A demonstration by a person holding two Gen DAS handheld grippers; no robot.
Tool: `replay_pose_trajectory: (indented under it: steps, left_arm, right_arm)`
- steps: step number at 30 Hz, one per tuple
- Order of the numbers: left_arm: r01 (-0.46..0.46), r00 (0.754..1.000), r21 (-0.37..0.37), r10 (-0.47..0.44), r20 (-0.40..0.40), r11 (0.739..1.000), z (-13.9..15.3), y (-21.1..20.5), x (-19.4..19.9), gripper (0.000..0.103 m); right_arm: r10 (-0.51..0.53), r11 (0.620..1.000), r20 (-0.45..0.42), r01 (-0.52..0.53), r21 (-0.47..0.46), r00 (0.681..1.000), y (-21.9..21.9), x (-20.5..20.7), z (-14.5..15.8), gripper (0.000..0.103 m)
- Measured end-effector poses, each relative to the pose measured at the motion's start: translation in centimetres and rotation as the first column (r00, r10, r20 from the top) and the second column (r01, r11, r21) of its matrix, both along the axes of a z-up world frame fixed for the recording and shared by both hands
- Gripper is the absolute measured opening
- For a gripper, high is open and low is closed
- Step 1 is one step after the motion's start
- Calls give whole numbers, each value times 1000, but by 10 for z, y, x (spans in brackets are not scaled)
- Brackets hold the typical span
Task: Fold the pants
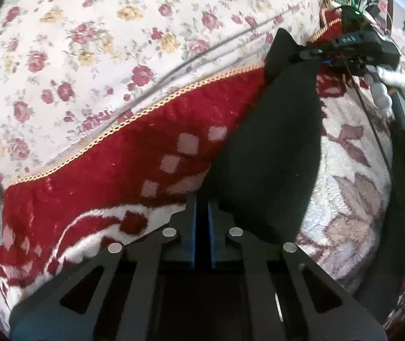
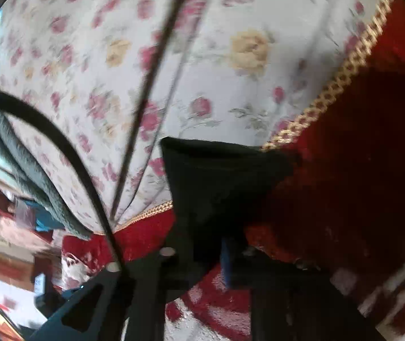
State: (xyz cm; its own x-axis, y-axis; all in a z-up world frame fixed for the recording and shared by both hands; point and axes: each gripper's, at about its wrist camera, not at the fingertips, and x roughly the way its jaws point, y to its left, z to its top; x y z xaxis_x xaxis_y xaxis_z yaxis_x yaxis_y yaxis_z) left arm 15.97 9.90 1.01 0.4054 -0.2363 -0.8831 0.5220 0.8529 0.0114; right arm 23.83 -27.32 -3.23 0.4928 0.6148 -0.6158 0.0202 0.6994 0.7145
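Left wrist view: left gripper (image 1: 202,213) is closed on the near end of the black pants (image 1: 270,147); the cloth is stretched ahead and rightward to the right gripper (image 1: 309,54), clamped on the far end.

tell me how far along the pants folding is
Early stage. Done: the black pants lie stretched across the red and white blanket, and both ends are gripped. In hand: the left claw is shut on the near end, and the right claw is pinching the far end by the floral sheet. Left: no fold shows yet; the ends still have to be brought together.
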Motion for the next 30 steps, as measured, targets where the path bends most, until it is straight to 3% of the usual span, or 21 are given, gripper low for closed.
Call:
replay_pose_trajectory:
  steps: [8, 15, 20, 23, 25, 30]
  left_arm:
    - [-12, 991, -69, 21, 133, 998, 49, -2, -61, 5]
    - [14, 976, -97, 7, 217, 995, 82, -20, -139, 5]
    - [14, 969, -95, 9, 245, 995, 81, -38, -208, 5]
    - [0, 973, -93, 22, 232, 996, 65, -50, -241, 5]
    - [-18, 977, -94, 37, 209, 995, 53, -53, -249, 5]
    - [-122, 985, -141, 138, 108, 982, 16, -49, -245, 5]
  right_arm:
    - [4, 1000, 190, -7, 15, 982, -17, -56, 69, 6]
    - [-18, 998, 256, 2, 61, 967, -38, -130, 101, 5]
    - [-25, 997, 247, 6, 75, 969, -46, -197, 91, 5]
    - [-54, 995, 221, 35, 92, 974, -63, -236, 74, 5]
    - [-91, 992, 194, 72, 103, 977, -74, -262, 57, 5]
    - [-112, 988, 89, 101, 121, 990, -79, -278, 16, 5]
